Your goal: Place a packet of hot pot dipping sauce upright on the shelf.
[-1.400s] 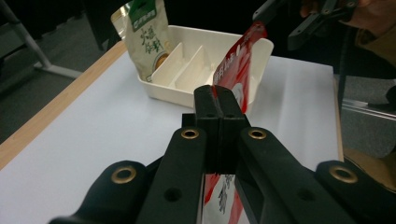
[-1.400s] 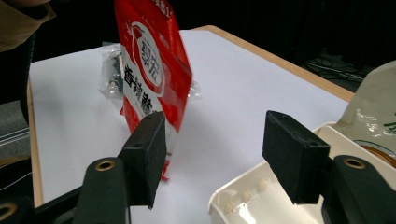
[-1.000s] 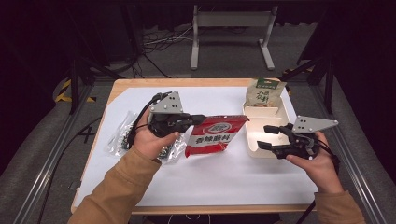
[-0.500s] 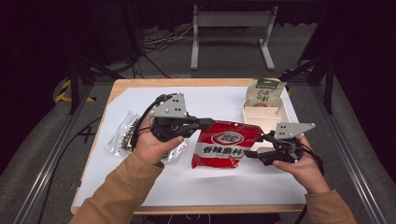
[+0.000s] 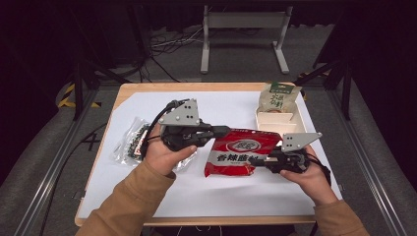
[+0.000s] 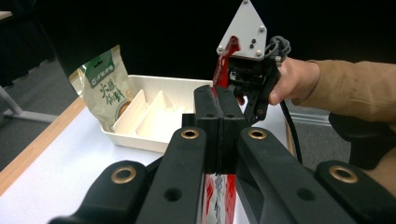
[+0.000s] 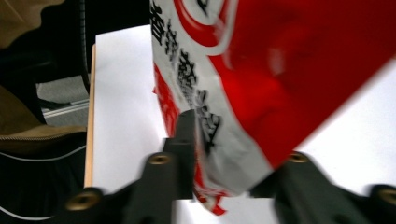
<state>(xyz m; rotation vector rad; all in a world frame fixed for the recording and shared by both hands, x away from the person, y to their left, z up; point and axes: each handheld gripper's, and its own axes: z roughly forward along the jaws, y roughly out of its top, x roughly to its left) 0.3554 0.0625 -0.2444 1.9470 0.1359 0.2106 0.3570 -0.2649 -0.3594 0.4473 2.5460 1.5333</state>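
From the high view, the red snack bag [image 5: 241, 156] is hanging between both claws above the bench [image 5: 147, 201], long axis running left-right: the left claw [image 5: 222, 131] pinching its far-left corner, the right claw [image 5: 256, 161] its near edge.

Left gripper view: jaws are pressing shut on the bag's edge; the tray [image 6: 140, 122] is lying beyond.

Right gripper view: jaws are closing around the bag's lower edge.

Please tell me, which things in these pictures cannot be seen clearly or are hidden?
- Right claw, right claw view: the red snack bag covers its right jaw; the picture is blurred by motion.
- Clear packet, high view: the left hand covers part of it; contents too small to tell.
- White tray, left claw view: the left claw hides its right part.
- Green bag, high view: print too small to read.
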